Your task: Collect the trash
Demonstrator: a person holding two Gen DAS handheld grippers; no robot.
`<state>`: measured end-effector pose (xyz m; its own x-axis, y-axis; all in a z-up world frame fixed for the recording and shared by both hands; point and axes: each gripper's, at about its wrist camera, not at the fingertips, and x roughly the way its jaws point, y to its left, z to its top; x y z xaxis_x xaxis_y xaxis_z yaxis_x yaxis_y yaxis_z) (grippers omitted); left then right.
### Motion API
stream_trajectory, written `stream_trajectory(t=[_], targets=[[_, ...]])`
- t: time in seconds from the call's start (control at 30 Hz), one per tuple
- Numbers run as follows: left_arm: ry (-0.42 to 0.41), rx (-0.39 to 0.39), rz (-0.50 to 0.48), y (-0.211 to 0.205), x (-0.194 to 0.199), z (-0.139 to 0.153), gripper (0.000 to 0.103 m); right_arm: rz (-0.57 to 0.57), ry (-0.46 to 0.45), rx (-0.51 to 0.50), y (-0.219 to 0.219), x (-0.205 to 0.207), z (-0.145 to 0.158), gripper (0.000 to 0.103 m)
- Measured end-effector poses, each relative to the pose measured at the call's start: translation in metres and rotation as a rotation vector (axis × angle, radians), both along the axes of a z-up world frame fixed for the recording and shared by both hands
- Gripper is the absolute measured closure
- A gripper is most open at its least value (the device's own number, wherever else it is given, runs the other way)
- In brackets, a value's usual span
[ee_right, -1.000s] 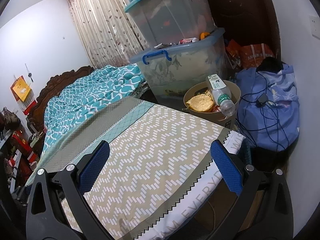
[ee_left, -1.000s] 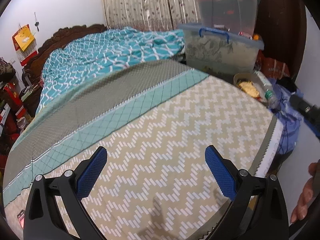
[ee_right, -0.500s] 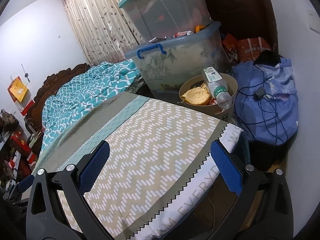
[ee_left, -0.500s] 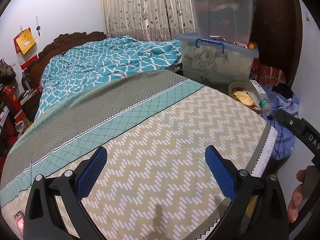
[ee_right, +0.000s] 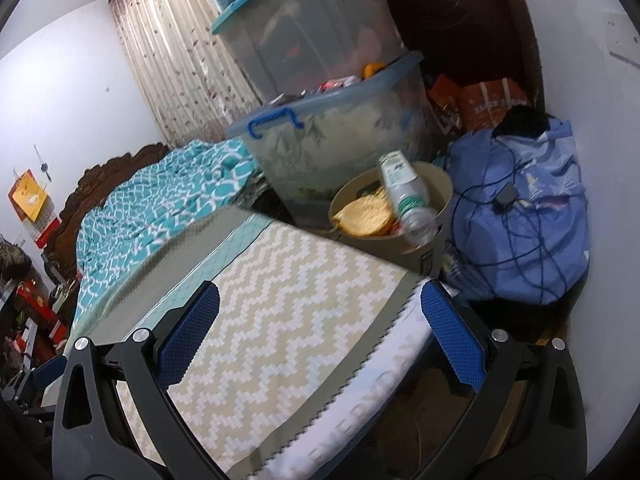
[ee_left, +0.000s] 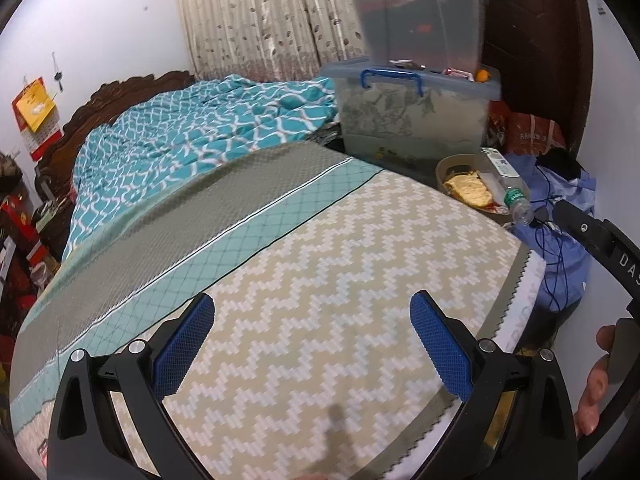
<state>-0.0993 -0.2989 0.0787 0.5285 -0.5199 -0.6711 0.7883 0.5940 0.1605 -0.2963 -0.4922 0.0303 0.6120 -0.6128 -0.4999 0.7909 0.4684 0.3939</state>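
Hovering over the zigzag bedspread (ee_left: pixel 320 300), my left gripper (ee_left: pixel 312 344) has its blue pads spread wide with nothing between them, and my right gripper (ee_right: pixel 320 332) is just as wide and empty above the bed's corner. From the right wrist I see the tan trash bin (ee_right: pixel 436 196) at about one o'clock, just beyond the bed's corner, with a plastic bottle (ee_right: pixel 406 196) leaning over its rim and a yellow wrapper (ee_right: pixel 362 216) inside; stacked storage boxes (ee_right: pixel 340 136) rise behind it and a blue bag (ee_right: pixel 532 220) slumps at two o'clock.

White walls (ee_left: pixel 100 20), curtain (ee_left: pixel 260 20), carved headboard (ee_left: pixel 120 92).
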Motion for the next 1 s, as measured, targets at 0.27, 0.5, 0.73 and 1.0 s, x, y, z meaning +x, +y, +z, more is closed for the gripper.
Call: stream_trajectory(t=[0.27,0.5,0.73,1.0], targets=[[-0.018,0.049,-0.074,-0.063,-0.026,-0.005,0.009,-0.08,-0.027,0.018,-0.049,-0.03,-0.005,0.003],[-0.042,0.09,-0.123,-0.106,-0.038,-0.007,0.009,-0.092,-0.023,0.044,-0.076,-0.037,-0.014,0.003],[-0.052,0.111,-0.148,-0.135,-0.038,-0.006,0.009,-0.039,0.024,0.03,-0.089,-0.024,-0.018,0.003],[-0.05,0.104,-0.158,-0.154,-0.035,-0.003,0.009,-0.049,0.035,-0.033,-0.098,-0.022,-0.004,0.003]])
